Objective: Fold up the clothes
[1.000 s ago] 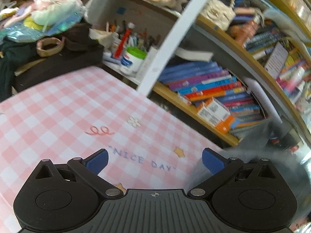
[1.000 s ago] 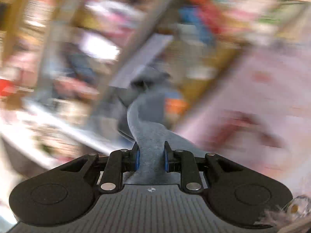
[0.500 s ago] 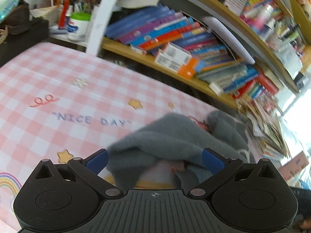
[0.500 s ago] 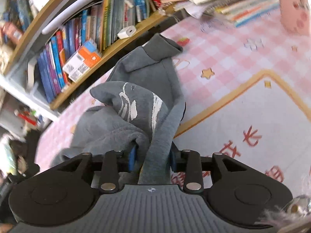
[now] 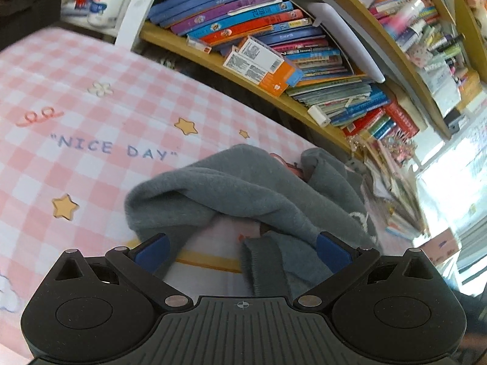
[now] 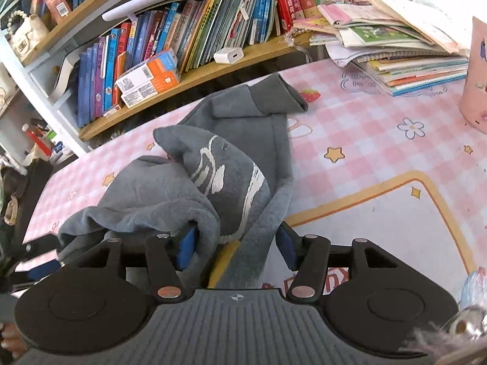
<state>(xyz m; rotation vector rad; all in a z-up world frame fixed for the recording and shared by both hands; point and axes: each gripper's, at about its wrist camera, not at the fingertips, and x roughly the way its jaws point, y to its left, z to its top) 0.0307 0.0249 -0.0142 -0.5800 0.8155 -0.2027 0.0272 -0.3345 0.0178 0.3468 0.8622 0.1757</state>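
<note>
where the grey garment bunches, both grippers' jaws spread, its lower edge hidden.

Left gripper gapes wide; right gripper is parted too, both low.

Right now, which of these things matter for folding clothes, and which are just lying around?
For the job:
- grey sweatshirt, crumpled on the pink checked tablecloth
- left hand-held gripper, open
- right hand-held gripper, open

Lying about:
- shelf books
- white charger
- paper stack
- pink cup
</note>
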